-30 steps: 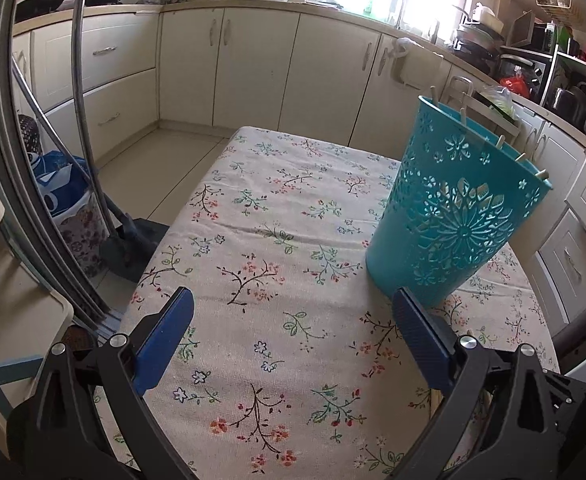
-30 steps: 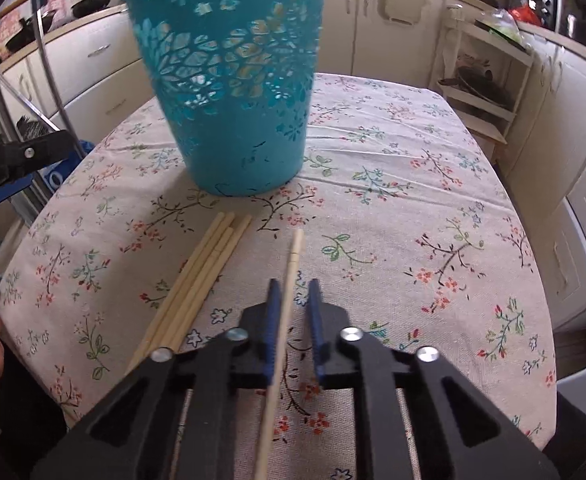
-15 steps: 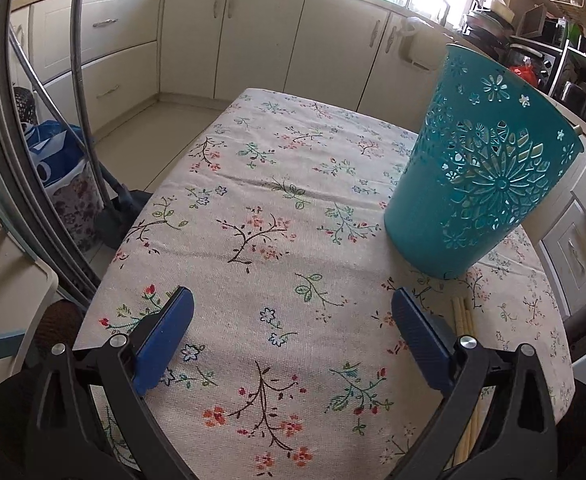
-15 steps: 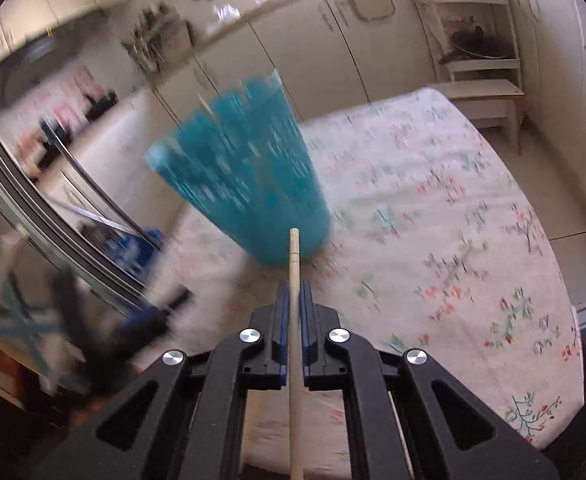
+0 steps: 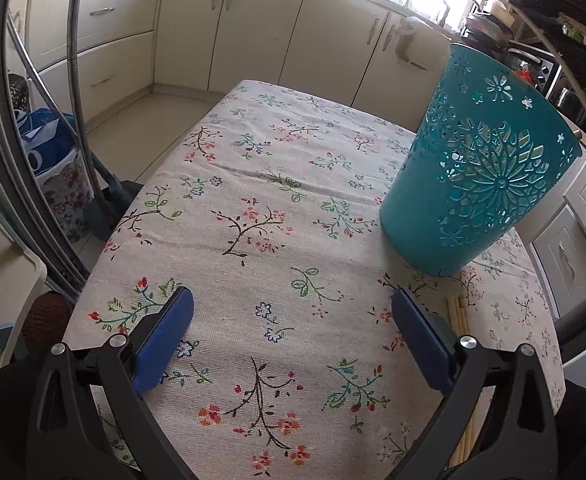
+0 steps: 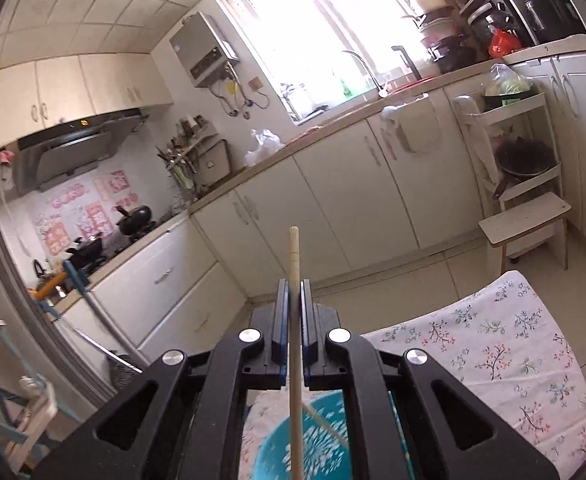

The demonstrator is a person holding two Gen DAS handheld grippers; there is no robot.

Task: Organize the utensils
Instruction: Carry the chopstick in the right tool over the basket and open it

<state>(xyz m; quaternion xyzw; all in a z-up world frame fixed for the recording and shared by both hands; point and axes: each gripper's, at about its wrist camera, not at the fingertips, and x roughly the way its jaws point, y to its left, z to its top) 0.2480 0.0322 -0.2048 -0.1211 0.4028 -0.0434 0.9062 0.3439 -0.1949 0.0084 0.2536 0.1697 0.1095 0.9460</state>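
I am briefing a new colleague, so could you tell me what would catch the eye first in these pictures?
The teal cut-out basket stands on the floral tablecloth, right of centre. The right tool is shut on one wooden chopstick above that basket, while the left tool hangs open, with more chopsticks lying beside it.

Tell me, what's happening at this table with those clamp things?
A person is tidying chopsticks with two hand-held grippers. The right gripper is shut on one wooden chopstick, held up above the teal basket, whose open mouth shows below it. The left gripper is open and empty, low over the floral tablecloth. A few more loose chopsticks lie on the cloth beside the basket's base, not yet picked up.
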